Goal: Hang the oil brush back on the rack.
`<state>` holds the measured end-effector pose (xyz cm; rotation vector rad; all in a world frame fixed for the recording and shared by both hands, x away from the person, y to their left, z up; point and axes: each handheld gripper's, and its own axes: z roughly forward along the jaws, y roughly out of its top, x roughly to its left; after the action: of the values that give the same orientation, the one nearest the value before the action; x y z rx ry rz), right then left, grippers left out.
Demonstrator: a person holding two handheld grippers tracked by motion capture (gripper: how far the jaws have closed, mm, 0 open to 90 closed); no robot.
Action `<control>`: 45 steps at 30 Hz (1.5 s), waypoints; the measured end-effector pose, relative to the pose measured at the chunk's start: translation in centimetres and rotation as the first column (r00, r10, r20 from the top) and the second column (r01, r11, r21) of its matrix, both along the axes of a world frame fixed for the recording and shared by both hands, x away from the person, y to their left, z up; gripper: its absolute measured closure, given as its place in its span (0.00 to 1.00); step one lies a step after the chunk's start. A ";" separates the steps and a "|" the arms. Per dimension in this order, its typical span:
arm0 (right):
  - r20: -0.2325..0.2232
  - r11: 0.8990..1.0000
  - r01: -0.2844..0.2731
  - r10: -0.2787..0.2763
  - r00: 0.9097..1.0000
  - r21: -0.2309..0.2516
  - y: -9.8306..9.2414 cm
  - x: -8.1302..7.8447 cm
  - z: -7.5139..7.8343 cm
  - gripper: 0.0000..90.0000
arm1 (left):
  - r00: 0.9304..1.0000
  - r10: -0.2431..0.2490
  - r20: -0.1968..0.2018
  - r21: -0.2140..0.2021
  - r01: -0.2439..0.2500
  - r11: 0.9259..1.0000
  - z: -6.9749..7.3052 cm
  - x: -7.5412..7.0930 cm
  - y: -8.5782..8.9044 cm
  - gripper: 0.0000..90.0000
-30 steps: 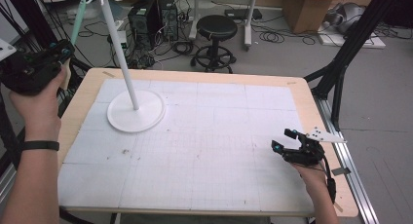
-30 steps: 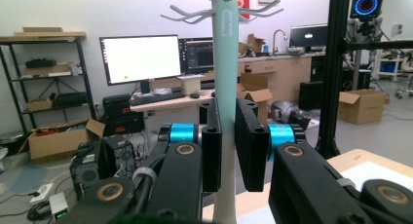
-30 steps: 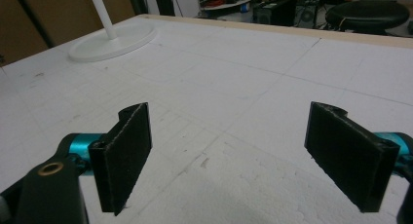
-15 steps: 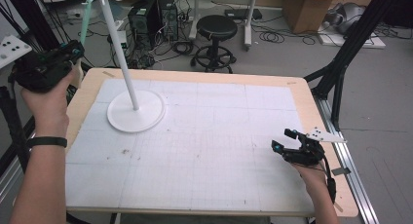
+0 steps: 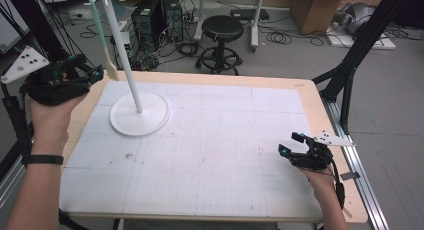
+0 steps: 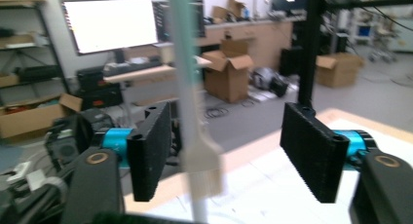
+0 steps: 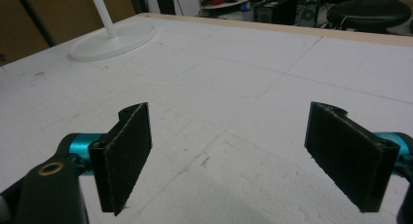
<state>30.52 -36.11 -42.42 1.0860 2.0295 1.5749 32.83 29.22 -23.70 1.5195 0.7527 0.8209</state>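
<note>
A white stand (image 5: 139,115) with a tall pole rises from a round base at the table's far left; its base (image 7: 112,39) lies far ahead in the right gripper view. From a hook at its top hangs a utensil (image 5: 102,40) with a mint-green handle and a pale flat head. My left gripper (image 5: 95,72) is raised beside that head, open. In the left gripper view the utensil (image 6: 187,63) hangs between the jaws, closer to the left one, and my left gripper (image 6: 229,151) is not touching it. My right gripper (image 5: 292,144) rests open low over the white mat near the right edge, holding nothing (image 7: 238,160).
The white gridded mat covers a wooden board (image 5: 310,105). Behind the table stand a black stool (image 5: 222,27), computer towers (image 5: 155,15) and a cardboard box (image 5: 315,10). A black frame leg (image 5: 360,50) slants at the right.
My left gripper has moved right and slightly forward, bringing its jaws up around the hanging utensil's head. The right gripper has stayed put.
</note>
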 end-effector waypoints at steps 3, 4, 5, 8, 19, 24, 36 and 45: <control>0.000 1.000 -0.001 0.001 1.000 -0.002 0.0 0.0 0.0 0.18 | 0.998 -0.065 -0.020 0.011 0.066 0.998 -0.7 -0.8 -0.6 0.36; -0.002 1.000 -0.001 0.001 1.000 -0.001 0.0 0.0 0.0 0.18 | 0.996 -0.082 -0.026 0.020 0.083 0.996 -1.0 -1.0 -0.7 0.35; -0.002 1.000 0.001 -0.001 1.000 0.001 0.0 0.0 0.0 0.18 | 0.994 -0.103 -0.037 0.023 0.104 0.994 -1.3 -1.3 -0.9 0.34; -0.001 1.000 0.000 0.000 1.000 0.001 0.0 0.0 0.0 0.18 | 0.985 -0.164 -0.050 0.018 0.166 0.986 -2.4 -2.0 -1.5 0.33; -0.003 1.000 -0.002 0.002 1.000 -0.005 0.0 0.0 -0.1 0.18 | 0.925 -0.343 -0.162 0.013 0.350 0.937 -8.4 -2.4 -4.7 0.25; -0.004 1.000 -0.001 0.001 1.000 -0.004 -0.1 0.0 -0.2 0.18 | 0.907 -0.377 -0.188 0.023 0.388 0.921 -10.9 -2.1 -6.2 0.24; -0.004 1.000 0.002 -0.002 1.000 0.001 -0.3 -0.1 -0.2 0.18 | 0.887 -0.403 -0.224 0.030 0.420 0.907 -15.1 -2.0 -9.2 0.22; -0.004 1.000 0.002 -0.002 1.000 -0.007 -0.3 -0.1 -0.2 0.18 | 0.863 -0.431 -0.262 0.045 0.457 0.888 -15.7 -2.1 -10.0 0.22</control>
<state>30.41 -36.40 -42.58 1.0897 2.0342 1.5648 30.71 19.24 -39.39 1.8226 0.5043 0.3299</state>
